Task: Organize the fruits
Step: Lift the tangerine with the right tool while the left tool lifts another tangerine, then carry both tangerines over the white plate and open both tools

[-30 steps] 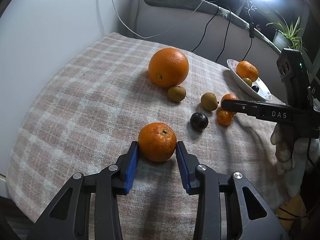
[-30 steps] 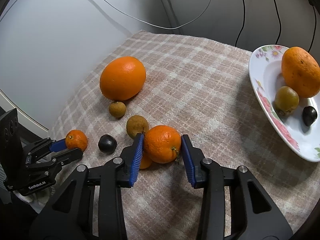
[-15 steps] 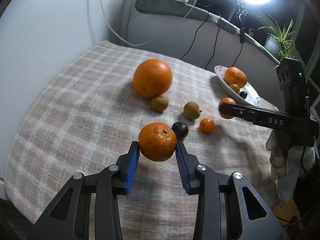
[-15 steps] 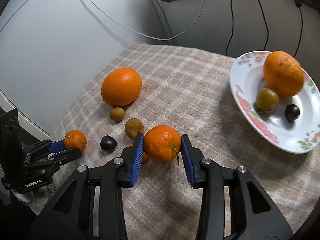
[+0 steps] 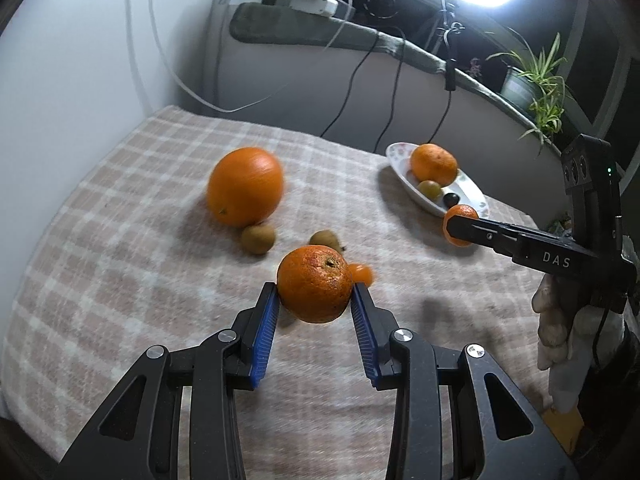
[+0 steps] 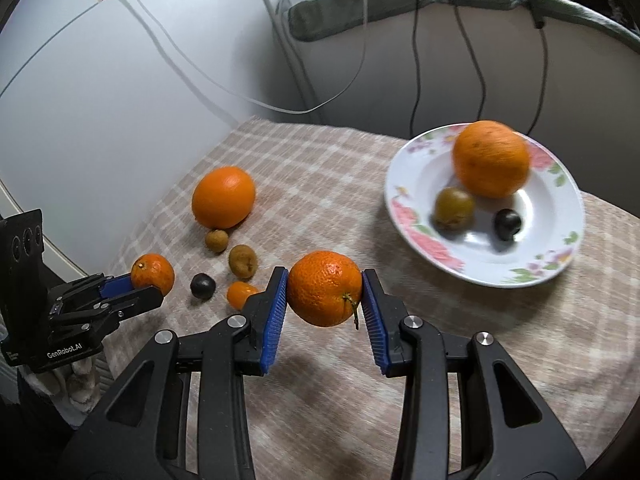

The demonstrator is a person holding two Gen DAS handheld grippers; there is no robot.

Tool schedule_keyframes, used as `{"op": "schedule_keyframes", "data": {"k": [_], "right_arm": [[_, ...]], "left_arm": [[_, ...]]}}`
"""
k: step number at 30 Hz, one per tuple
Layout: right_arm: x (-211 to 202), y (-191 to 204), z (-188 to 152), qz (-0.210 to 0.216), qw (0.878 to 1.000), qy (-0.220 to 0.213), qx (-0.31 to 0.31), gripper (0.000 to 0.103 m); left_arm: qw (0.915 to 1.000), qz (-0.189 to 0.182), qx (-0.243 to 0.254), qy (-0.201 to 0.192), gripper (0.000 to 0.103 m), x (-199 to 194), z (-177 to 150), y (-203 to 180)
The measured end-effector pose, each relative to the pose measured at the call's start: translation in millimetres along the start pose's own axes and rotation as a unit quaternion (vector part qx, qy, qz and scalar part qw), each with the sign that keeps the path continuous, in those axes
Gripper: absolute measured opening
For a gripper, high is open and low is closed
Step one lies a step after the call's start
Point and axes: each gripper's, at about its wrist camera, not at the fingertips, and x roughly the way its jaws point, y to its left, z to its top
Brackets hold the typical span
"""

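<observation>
My left gripper (image 5: 314,300) is shut on a small orange (image 5: 315,284), held above the checked cloth; it also shows in the right wrist view (image 6: 153,274). My right gripper (image 6: 324,296) is shut on another small orange (image 6: 325,294), held in the air short of the flowered plate (image 6: 408,224); it shows in the left wrist view (image 5: 460,225) by the plate (image 5: 400,152). The plate holds a large orange (image 6: 491,158), a brownish-green fruit (image 6: 454,207) and a dark fruit (image 6: 507,222).
On the cloth lie a big orange (image 6: 223,197), two brown fruits (image 6: 217,240) (image 6: 243,261), a dark fruit (image 6: 203,285) and a tiny orange (image 6: 240,294). Cables hang down the wall behind. The table edge runs along the left.
Both grippers have risen with their oranges. The right one has pulled back and up, so the plate now sits farther off. The left orange has left the cloth.
</observation>
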Motion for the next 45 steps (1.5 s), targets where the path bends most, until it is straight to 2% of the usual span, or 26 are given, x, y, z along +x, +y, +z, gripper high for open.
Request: {"op": "schedule_keyframes", "data": {"k": [11, 22, 33, 45], "right_arm": [[-33.1, -25.5, -7.3, -0.039, 0.999, -0.027, 0.007, 0.038], [-47.8, -56.0, -9.5, -0.078, 0.996, -0.043, 0.015, 0.038], [-51.6, -84.5, -5.0, -0.097, 0.994, -0.049, 0.024, 0.038], [-41.5, -97.6, 0.1, -0.114, 0.992, -0.042, 0.018, 0.038]], "left_arm": [[0.9992, -0.029, 0.025, -0.013, 0.035, 9.3, 20.4, -34.1], [0.9975, -0.048, 0.051, -0.011, 0.035, 28.8, 38.5, -65.5], [0.9958, -0.058, 0.070, -0.008, 0.035, 56.6, 59.6, -87.9], [0.9947, -0.061, 0.082, 0.006, 0.035, 81.2, 69.6, -97.7]]}}
